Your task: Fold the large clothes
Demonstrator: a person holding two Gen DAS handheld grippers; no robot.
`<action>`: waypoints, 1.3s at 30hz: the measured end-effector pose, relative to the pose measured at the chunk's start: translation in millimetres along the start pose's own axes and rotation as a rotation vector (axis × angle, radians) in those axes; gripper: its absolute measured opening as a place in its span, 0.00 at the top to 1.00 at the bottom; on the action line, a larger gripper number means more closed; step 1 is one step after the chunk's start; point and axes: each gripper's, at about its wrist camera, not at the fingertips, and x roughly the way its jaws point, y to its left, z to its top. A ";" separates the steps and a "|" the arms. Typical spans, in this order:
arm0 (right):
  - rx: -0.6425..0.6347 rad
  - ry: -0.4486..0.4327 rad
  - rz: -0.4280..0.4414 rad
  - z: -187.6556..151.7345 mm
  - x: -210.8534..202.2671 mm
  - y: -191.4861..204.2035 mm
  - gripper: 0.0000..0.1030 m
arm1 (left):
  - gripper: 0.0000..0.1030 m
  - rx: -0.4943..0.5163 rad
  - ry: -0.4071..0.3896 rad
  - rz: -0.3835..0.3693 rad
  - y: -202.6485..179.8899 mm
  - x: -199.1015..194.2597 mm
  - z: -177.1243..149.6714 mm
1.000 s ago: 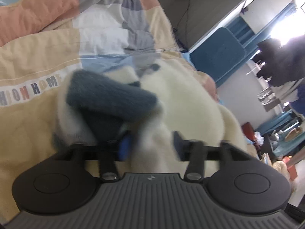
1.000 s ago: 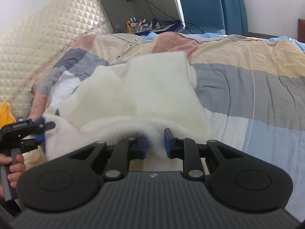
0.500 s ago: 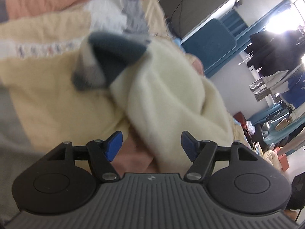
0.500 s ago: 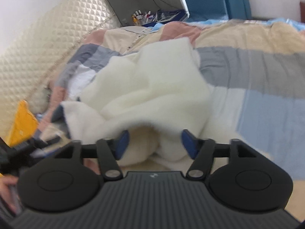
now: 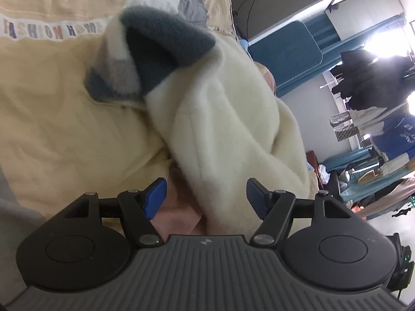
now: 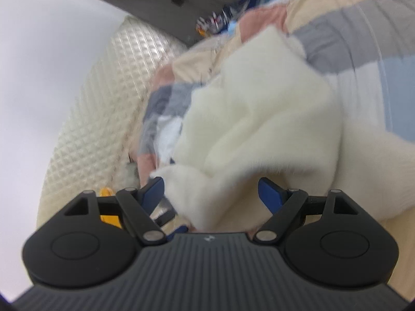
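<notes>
- Patchwork bedding covers the bed we work on: a quilt [image 5: 64, 119] in cream, peach, grey and pale blue, with a printed band reading "FASHION HOME" in our left wrist view.
- Beyond the bed we see a blue panel [image 5: 285, 49] against the wall and dark clothes hanging [image 5: 371, 77] by a bright window.
- Our right wrist view, which is blurred, shows a quilted cream headboard [image 6: 98, 108] on the left side.
- Our cream fleece garment [image 5: 228, 129] lies bunched on the quilt, its grey-blue cuff [image 5: 160, 49] sticking up at the far end.
- Our left gripper [image 5: 206, 194] is spread wide, blue pads apart; a fold of the fleece sits between them, though neither pad presses on it.
- Our right gripper [image 6: 211, 190] is likewise spread wide, with the fleece garment [image 6: 259, 119] lying in front of and partly between its fingers, not pinched.
</notes>
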 end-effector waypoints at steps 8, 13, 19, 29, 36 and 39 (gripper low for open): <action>0.135 -0.001 -0.031 5.2 30.1 -21.7 0.20 | 0.30 -0.029 0.014 -0.014 -0.1 9.4 0.0; 0.086 -0.122 0.164 6.2 6.7 -0.7 0.20 | 0.31 -0.070 0.004 -0.060 6.1 6.8 0.3; 0.089 -0.208 0.202 -2.8 -8.4 2.8 0.20 | 0.31 -0.080 -0.003 -0.079 4.9 16.1 -1.5; 0.084 -0.148 -0.136 -6.1 42.9 -22.5 0.31 | 0.50 -0.121 -0.056 -0.068 12.6 53.7 18.8; 0.084 -0.288 -0.233 -5.0 24.0 -29.3 0.82 | 0.83 -0.058 -0.156 -0.202 -2.1 23.4 20.1; 0.051 -0.385 -0.182 -10.2 -1.9 -17.3 0.85 | 0.84 0.012 -0.204 -0.281 -19.2 -1.9 13.2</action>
